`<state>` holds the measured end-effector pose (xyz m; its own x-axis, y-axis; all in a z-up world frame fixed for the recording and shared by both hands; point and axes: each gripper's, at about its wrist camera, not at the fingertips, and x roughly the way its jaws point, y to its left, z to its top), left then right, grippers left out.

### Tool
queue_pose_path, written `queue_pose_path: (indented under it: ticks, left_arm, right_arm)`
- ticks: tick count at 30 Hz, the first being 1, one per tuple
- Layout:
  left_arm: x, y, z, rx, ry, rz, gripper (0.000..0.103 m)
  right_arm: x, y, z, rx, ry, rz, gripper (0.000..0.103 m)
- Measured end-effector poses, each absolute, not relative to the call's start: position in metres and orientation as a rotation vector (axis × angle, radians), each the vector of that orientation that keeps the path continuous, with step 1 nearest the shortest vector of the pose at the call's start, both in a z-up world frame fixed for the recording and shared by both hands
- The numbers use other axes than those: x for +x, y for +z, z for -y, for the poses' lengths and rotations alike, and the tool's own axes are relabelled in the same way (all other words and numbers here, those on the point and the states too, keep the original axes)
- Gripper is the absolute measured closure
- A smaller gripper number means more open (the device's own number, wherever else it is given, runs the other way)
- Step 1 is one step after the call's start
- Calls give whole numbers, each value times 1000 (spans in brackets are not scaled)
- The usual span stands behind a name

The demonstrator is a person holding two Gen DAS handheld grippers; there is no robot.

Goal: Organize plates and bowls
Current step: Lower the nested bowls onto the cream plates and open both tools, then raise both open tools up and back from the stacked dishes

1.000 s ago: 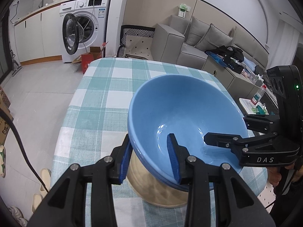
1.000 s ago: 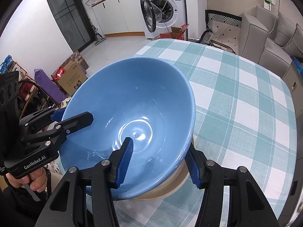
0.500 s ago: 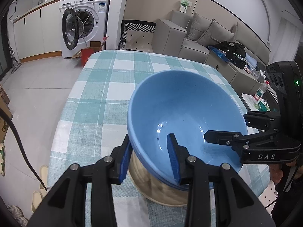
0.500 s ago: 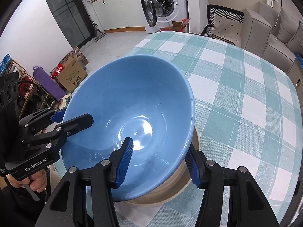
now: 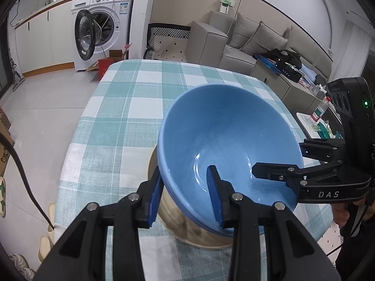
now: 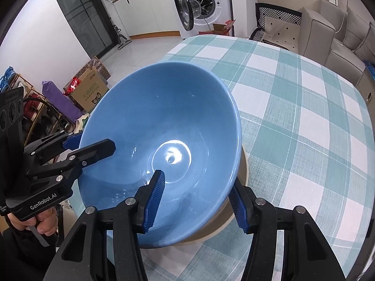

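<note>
Grippers both straddle my glossy blue ceramic bowl: left gripper pinches its near rim, right gripper spans its opposite rim. It sits nested in a beige ribbed bowl on the teal-checked tablecloth.

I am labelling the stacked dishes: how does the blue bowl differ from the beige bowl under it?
The blue bowl is smooth and glossy; the beige bowl has a ribbed outside. The blue one sits on top, its rim between the jaws of the left gripper and right gripper; the beige one stands on the table. Both are round and upright.
</note>
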<state>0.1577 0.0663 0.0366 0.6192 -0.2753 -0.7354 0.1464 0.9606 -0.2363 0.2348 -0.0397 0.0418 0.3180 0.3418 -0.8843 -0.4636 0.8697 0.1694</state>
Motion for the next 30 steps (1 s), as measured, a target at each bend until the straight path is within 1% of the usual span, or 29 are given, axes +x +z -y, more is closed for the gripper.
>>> queue_pose_path:
  ticks: [10,12,13,14,15,17,20,22,24,25,26,27,28,29,30]
  left_arm:
    - [156,37,-64,-150,-240,-858,67]
    - [155,37,-64,-146,-234,-847,63]
    - [155,38,-64,-147,-231,-843,60]
    - [154,39,-64,-147,-228,-837,53]
    - [153,39,-65,-145,-226,-831,47]
    - [151,41,-65,-137,-223,-823,43]
    - [150,42,-66,-127,-214,-820,42]
    - [148,42,-67,-125,-209,-815,38]
    - [145,43,-68,-122,-206,-801,25]
    - [143,43,-68,-121,-204,-791,23]
    - [141,44,-68,-116,-203,-784,20]
    - [139,45,-67,-110,-204,-778,14]
    - [137,46,-67,-104,-203,-769,10]
    - [134,47,-66,-99,-202,-755,5]
    - [132,47,-66,-93,-202,-743,2]
  right_arm:
    - [233,42,43,-103,543,-1116,47]
    - [233,42,45,-95,546,-1107,45]
    - [233,43,46,-94,544,-1100,45]
    - [233,44,47,-94,543,-1093,41]
    - [232,45,49,-89,544,-1088,37]
    - [230,48,51,-80,552,-1077,33]
    - [227,52,51,-89,560,-1053,28]
    - [224,55,52,-95,569,-1036,25]
    - [220,56,53,-105,569,-1016,20]
    - [218,56,53,-110,570,-1005,20]
    - [216,57,54,-110,572,-995,19]
    - [215,57,56,-106,577,-987,19]
    - [212,57,58,-98,582,-976,18]
    - [211,58,59,-91,583,-964,17]
    - [209,58,62,-83,581,-950,16]
